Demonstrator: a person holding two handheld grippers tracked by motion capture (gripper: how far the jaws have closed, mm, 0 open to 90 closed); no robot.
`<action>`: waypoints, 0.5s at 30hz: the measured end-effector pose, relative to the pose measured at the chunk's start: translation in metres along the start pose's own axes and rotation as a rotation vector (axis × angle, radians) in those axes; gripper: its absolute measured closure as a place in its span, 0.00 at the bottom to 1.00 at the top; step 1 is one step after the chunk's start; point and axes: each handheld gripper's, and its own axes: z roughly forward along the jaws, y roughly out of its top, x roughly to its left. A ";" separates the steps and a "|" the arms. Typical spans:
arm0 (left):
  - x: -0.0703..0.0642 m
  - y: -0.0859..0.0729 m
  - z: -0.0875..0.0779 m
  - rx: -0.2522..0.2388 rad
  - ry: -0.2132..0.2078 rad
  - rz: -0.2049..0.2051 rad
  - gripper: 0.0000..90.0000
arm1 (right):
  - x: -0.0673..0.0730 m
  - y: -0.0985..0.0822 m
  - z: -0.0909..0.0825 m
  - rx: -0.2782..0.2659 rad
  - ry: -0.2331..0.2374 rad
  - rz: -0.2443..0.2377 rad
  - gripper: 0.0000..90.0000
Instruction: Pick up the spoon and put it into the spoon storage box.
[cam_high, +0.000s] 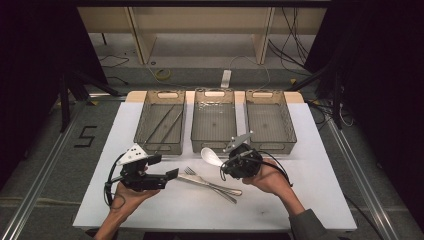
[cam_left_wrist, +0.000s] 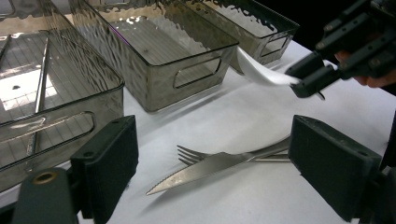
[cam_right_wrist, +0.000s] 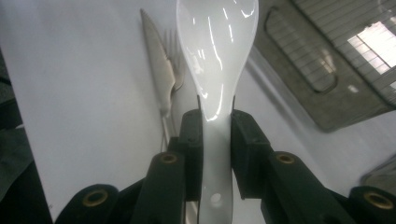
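R gripper (cam_right_wrist: 217, 128) clamped on white spoon (cam_right_wrist: 215, 51) handle, bowl pointing fwd toward mid bin (cam_high: 214, 126), just short of its near wall. L gripper (cam_left_wrist: 212, 163) jaws apart, empty, over knife (cam_left_wrist: 205, 168) & fork (cam_left_wrist: 191, 153).

A grey floor (cam_high: 60, 150) marked 5, a pale wooden frame (cam_high: 200, 25) behind, apparently dark curtains (cam_high: 35, 50) flanking.

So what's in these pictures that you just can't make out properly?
- Knife and fork, high view: too small to tell the handles apart.
- Thin rods in the left tray, high view: too small to identify; left gripper view cuts them off at the edge.
- White spoon, right gripper view: handle end hidden between the right gripper jaws.
- Right tray, left gripper view: its inside hidden behind the middle tray.
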 end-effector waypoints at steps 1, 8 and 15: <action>0.000 0.000 0.000 0.000 0.001 0.000 0.17 | -0.003 0.003 0.000 -0.001 -0.007 0.006 0.85; 0.001 0.000 0.000 -0.002 0.002 0.000 0.17 | -0.017 0.017 0.002 -0.024 -0.022 0.032 0.85; 0.001 0.000 -0.001 -0.008 0.005 -0.003 0.17 | -0.031 0.032 0.001 -0.046 -0.038 0.070 0.85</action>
